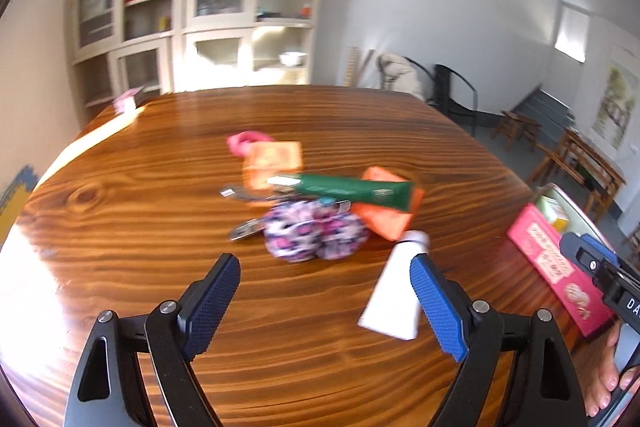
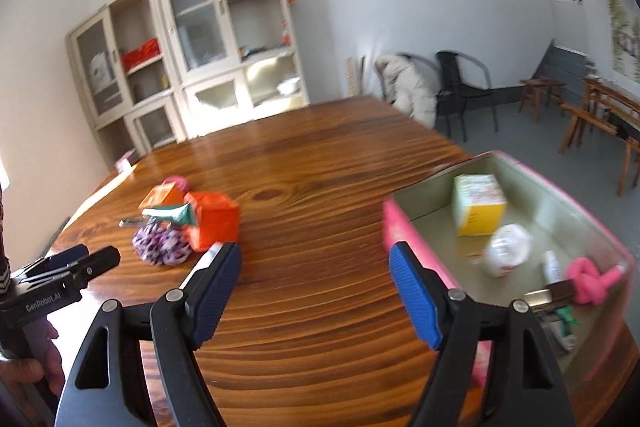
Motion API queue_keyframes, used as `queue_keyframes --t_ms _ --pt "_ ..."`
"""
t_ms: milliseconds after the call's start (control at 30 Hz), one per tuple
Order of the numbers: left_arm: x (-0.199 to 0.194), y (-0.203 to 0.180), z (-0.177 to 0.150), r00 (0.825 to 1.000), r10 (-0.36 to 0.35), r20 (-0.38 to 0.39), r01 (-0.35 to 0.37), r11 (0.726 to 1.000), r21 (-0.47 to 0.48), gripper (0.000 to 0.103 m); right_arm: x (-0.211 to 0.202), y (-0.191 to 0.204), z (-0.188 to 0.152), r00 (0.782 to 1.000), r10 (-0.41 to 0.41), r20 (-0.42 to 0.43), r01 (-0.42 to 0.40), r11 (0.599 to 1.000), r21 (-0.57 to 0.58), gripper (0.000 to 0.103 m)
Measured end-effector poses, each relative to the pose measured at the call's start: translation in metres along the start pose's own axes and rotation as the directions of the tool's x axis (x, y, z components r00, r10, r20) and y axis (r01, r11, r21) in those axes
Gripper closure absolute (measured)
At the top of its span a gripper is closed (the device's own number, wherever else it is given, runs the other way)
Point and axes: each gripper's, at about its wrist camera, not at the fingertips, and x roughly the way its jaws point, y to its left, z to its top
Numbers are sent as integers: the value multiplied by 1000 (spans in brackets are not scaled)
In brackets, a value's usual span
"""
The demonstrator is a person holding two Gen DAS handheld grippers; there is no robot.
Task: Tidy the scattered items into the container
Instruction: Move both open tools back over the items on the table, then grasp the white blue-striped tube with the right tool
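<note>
Scattered items lie in a heap on the wooden table (image 1: 160,227): a floral scrunchie (image 1: 316,235), a green tube (image 1: 348,189), orange boxes (image 1: 384,215), a pink item (image 1: 244,141), metal clips (image 1: 244,231) and a white tube (image 1: 396,291). My left gripper (image 1: 324,291) is open and empty, hovering just short of the scrunchie, its right finger beside the white tube. The pink container (image 2: 404,227) sits at the right and holds a yellow box (image 2: 480,207), a white jar (image 2: 506,253) and a pink knot (image 2: 588,281). My right gripper (image 2: 316,287) is open and empty beside its left wall.
A small pink-and-white item (image 1: 126,103) sits at the table's far left corner. Cabinets (image 1: 192,7) stand behind the table. Chairs (image 2: 460,91) and wooden stools (image 2: 540,95) stand on the floor to the right. The other gripper shows at the left edge of the right wrist view (image 2: 68,263).
</note>
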Motion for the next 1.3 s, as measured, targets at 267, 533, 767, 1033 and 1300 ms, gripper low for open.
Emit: queue_keyframes --t_ms 267,533,767,1033,1300 --pt "-2 37 -9 998 59 -21 -59 998 -8 14 50 59 -5 991 34 -131 -49 992 -113 24" --pt "-9 46 -9 999 46 -22 -46 999 -11 14 89 92 -9 982 -11 -188 -22 984 -176 24" --pt "-10 45 -9 999 42 -34 -43 999 -16 14 109 109 -12 975 -54 -213 7 977 -214 32" --pt "-5 44 -11 998 37 -52 -38 999 -13 14 122 101 -15 964 -82 -251 28 977 -212 59" --pt "-1 41 -12 997 24 -69 -25 1000 -17 14 106 86 -18 963 -39 -265 -8 984 -175 68"
